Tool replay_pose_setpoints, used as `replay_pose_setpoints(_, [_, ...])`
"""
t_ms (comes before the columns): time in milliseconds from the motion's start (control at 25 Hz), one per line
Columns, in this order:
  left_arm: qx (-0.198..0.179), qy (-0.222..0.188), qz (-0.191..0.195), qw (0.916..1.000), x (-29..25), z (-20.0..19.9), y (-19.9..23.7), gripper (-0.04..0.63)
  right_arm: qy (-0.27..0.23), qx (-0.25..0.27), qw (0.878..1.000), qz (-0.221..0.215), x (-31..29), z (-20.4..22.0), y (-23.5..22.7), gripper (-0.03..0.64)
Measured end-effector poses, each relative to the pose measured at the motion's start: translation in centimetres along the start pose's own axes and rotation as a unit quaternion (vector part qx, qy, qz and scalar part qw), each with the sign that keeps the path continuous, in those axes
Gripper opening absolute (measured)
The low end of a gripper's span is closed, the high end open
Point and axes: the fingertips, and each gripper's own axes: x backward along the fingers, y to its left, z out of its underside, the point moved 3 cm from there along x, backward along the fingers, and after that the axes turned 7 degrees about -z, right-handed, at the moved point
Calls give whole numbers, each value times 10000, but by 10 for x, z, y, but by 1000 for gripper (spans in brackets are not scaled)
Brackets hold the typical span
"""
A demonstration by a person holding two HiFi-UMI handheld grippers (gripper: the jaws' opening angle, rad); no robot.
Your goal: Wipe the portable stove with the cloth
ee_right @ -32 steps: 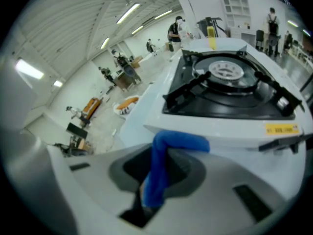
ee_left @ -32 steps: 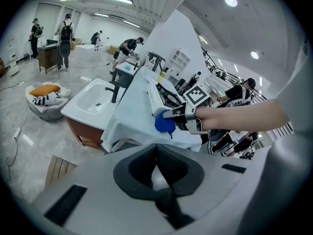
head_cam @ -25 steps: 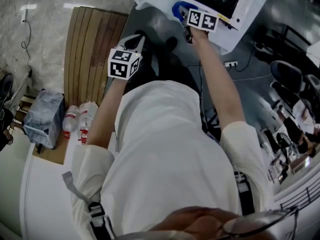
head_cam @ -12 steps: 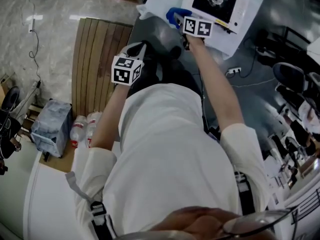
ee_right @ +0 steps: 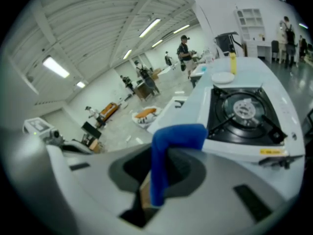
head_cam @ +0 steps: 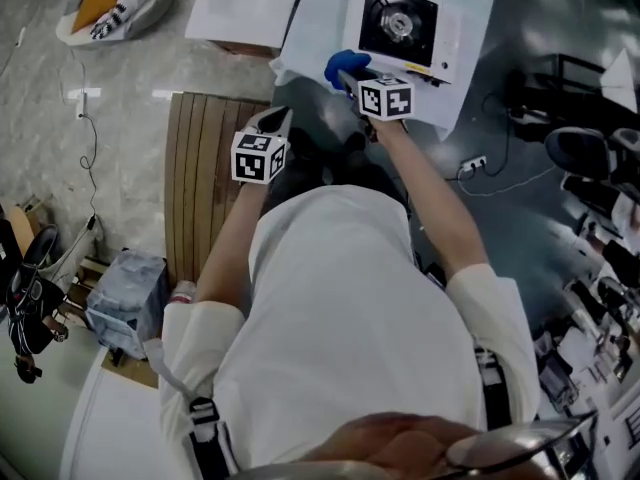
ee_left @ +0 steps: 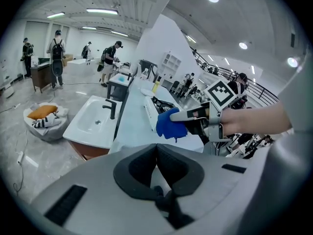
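Blue cloth [head_cam: 339, 66] nr white stove [head_cam: 400, 24]

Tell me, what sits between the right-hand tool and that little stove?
Only the blue cloth, clamped in the right gripper. Beyond it comes the portable stove with nothing else in the way, as the right gripper view shows.
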Motion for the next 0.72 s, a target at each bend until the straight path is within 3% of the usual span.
replay_pose_setpoints(440, [-510,-244,98,9984,-13,-48,-32,32,-187,526,9984,105,73,-7,0,81])
replay_pose_setpoints(720, [-614,-438,212,9969,-6,-73,-62,32,-720,856,9931,367,145,-23,-9,81])
